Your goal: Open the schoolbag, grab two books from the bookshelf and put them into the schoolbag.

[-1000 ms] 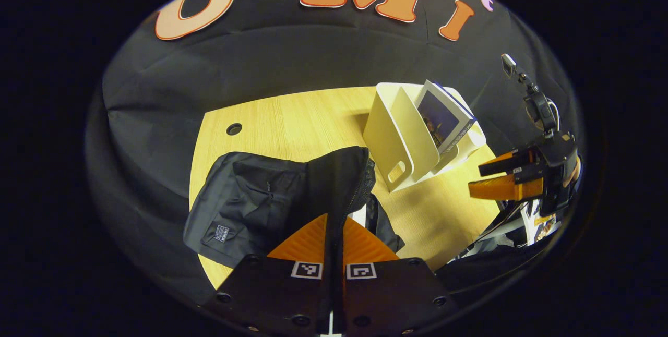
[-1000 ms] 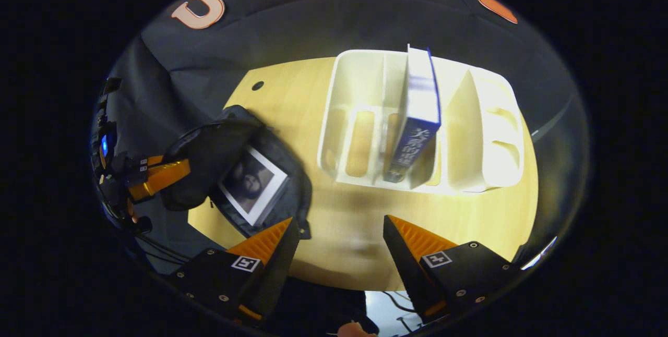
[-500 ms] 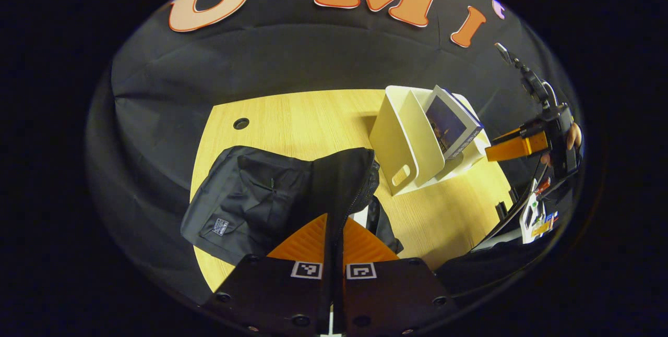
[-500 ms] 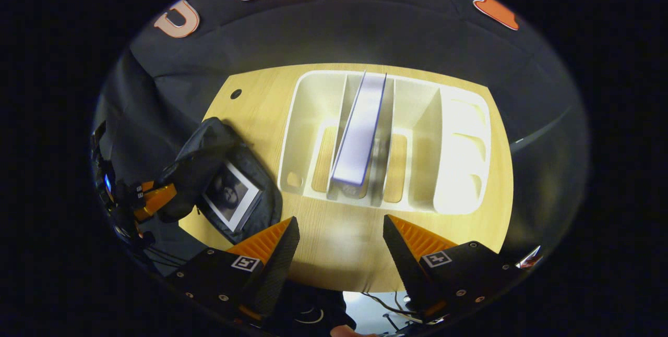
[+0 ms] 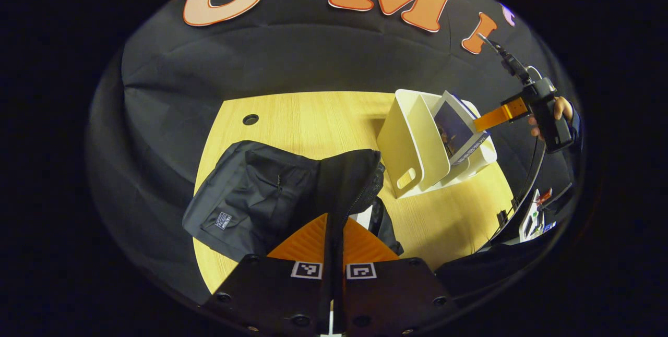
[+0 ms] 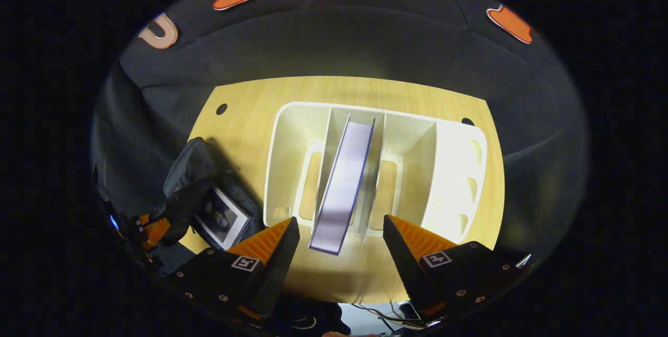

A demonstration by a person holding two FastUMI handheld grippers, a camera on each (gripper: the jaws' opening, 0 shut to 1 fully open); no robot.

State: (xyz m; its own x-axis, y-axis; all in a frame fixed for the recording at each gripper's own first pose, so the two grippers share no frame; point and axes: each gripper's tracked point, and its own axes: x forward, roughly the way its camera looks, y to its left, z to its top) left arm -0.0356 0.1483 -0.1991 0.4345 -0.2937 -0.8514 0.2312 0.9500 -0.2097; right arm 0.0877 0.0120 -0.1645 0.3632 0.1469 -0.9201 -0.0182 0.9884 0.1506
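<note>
My left gripper [image 5: 334, 228] is shut on the raised flap of the black schoolbag [image 5: 250, 196], holding its mouth up. Inside the bag lies a book with a dark picture cover [image 6: 219, 218]. A blue-edged book [image 6: 344, 180] stands upright in a middle slot of the white bookshelf [image 6: 454, 133]. My right gripper [image 6: 339, 238] hangs open above the shelf, its fingers [image 6: 282, 240] to either side of the book's near end and apart from it. In the left gripper view a hand [image 5: 561, 110] holds the right gripper [image 5: 498, 115] over the book [image 5: 454, 128].
The wooden table [image 5: 292, 118] has a cable hole [image 5: 250, 119] near its far left corner. The shelf's other slots [image 6: 292, 139] stand empty. Cables and small items [image 5: 532, 212] sit past the table's right edge.
The right gripper has risen and moved forward over the shelf, so the upright book now lies between its open fingers. The left gripper still holds the bag flap.
</note>
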